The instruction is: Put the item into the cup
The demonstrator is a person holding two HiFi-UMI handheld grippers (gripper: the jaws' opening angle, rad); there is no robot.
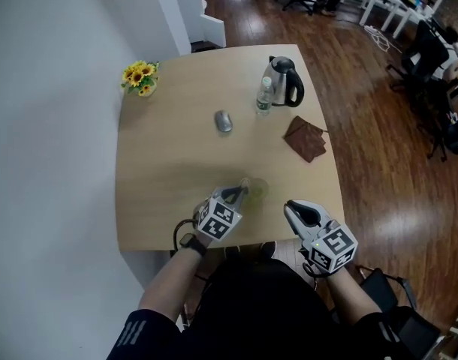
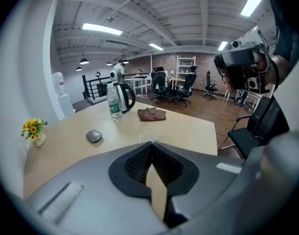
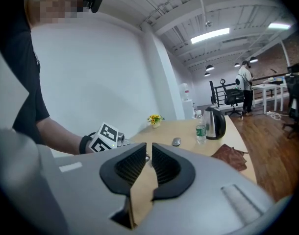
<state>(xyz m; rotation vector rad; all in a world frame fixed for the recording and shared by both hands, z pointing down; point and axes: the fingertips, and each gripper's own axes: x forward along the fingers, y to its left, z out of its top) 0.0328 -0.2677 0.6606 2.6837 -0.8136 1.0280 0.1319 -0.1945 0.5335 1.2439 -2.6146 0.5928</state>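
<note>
A clear cup (image 1: 257, 190) stands near the table's front edge; its rim (image 2: 148, 137) shows just past my left gripper's tips. My left gripper (image 1: 240, 191) (image 2: 150, 145) hovers right beside the cup, shut, with nothing between its jaws. My right gripper (image 1: 289, 206) (image 3: 149, 146) is off the table's front edge to the cup's right; its jaws stand almost together with only a thin slit, and they are empty. A small grey mouse-like item (image 1: 224, 121) (image 2: 94, 136) (image 3: 176, 141) lies mid-table, far from both grippers.
On the wooden table (image 1: 176, 148) stand a kettle (image 1: 285, 81), a water bottle (image 1: 264, 96), a crumpled brown cloth (image 1: 305, 138) and a small pot of yellow flowers (image 1: 141, 77). A white wall runs along the left; office chairs stand at the far right.
</note>
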